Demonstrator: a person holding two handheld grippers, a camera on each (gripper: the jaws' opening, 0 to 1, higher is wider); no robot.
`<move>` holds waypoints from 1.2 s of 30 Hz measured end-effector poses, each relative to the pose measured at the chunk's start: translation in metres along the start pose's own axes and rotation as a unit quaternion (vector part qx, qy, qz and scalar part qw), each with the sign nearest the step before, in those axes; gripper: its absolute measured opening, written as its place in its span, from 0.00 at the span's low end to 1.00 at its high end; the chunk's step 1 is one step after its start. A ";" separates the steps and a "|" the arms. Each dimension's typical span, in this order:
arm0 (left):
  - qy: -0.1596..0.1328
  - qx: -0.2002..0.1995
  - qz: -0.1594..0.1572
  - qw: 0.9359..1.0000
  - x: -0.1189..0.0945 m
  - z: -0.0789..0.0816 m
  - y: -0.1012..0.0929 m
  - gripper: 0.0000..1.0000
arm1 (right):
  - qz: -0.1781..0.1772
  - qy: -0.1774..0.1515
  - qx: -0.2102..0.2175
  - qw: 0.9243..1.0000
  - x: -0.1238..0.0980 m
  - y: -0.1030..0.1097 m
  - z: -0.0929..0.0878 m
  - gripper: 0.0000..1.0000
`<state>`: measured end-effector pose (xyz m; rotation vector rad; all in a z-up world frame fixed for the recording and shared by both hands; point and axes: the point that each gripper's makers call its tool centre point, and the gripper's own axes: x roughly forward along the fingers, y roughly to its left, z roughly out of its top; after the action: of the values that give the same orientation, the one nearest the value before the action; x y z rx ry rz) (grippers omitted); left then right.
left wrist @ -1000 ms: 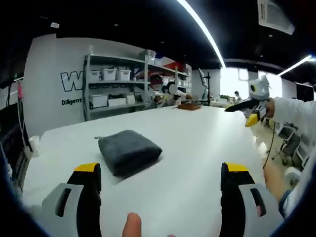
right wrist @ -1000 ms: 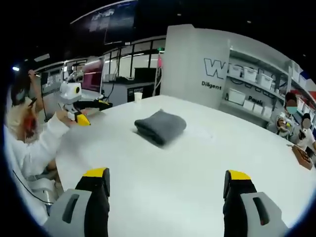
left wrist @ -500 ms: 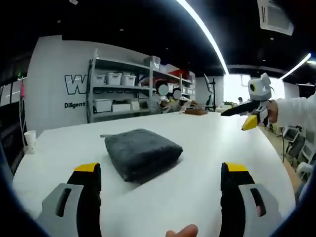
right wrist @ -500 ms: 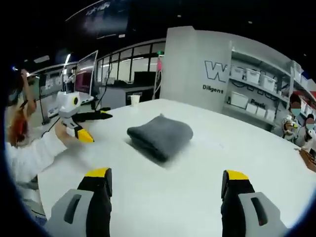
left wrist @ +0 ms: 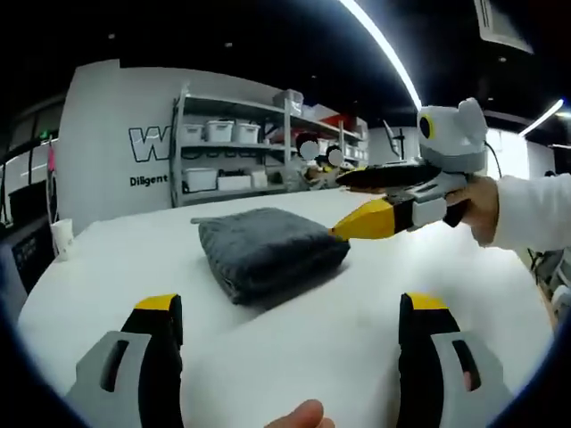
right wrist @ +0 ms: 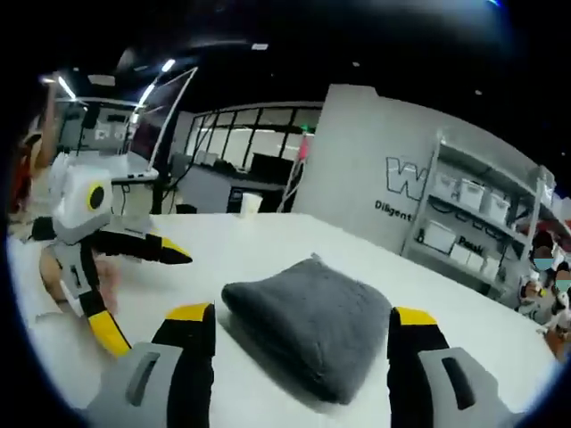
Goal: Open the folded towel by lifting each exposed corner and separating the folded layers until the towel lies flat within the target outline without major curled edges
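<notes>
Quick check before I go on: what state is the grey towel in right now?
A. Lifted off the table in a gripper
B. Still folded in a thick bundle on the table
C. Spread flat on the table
B: the grey towel lies on the white table as a thick folded bundle, with both grippers open.

Folded grey towel (right wrist: 314, 323) lies between the right tool's (right wrist: 302, 332) spread jaws.
</notes>
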<state>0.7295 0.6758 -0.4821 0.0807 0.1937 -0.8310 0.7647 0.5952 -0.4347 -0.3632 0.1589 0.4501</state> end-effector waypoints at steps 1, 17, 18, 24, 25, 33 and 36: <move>0.002 -0.001 0.004 1.000 0.000 -0.001 0.003 1.00 | 0.002 0.000 -0.002 1.000 0.004 0.005 0.000 0.77; 0.014 -0.012 0.020 1.000 0.001 -0.006 0.008 1.00 | -0.005 0.002 -0.124 0.992 0.053 0.041 -0.021 0.58; 0.015 -0.012 0.020 1.000 0.001 -0.007 0.009 1.00 | -0.007 0.002 -0.124 0.992 0.053 0.042 -0.022 0.56; 0.031 -0.012 0.031 0.999 0.003 -0.015 0.014 1.00 | -0.021 -0.005 -0.160 0.987 0.058 0.050 -0.033 0.39; 0.033 -0.016 0.032 0.999 0.001 -0.018 0.013 1.00 | -0.018 -0.013 -0.167 0.986 0.058 0.053 -0.033 0.36; 0.034 -0.026 0.035 0.998 -0.003 -0.021 0.011 1.00 | -0.024 -0.066 -0.096 0.993 0.052 0.048 -0.024 0.14; 0.036 -0.025 0.036 0.998 -0.004 -0.024 0.009 1.00 | -0.021 -0.084 -0.064 0.994 0.049 0.044 -0.022 0.09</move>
<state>0.7304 0.6881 -0.5044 0.0707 0.2782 -0.7521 0.7865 0.6427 -0.4798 -0.4516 -0.0423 0.4494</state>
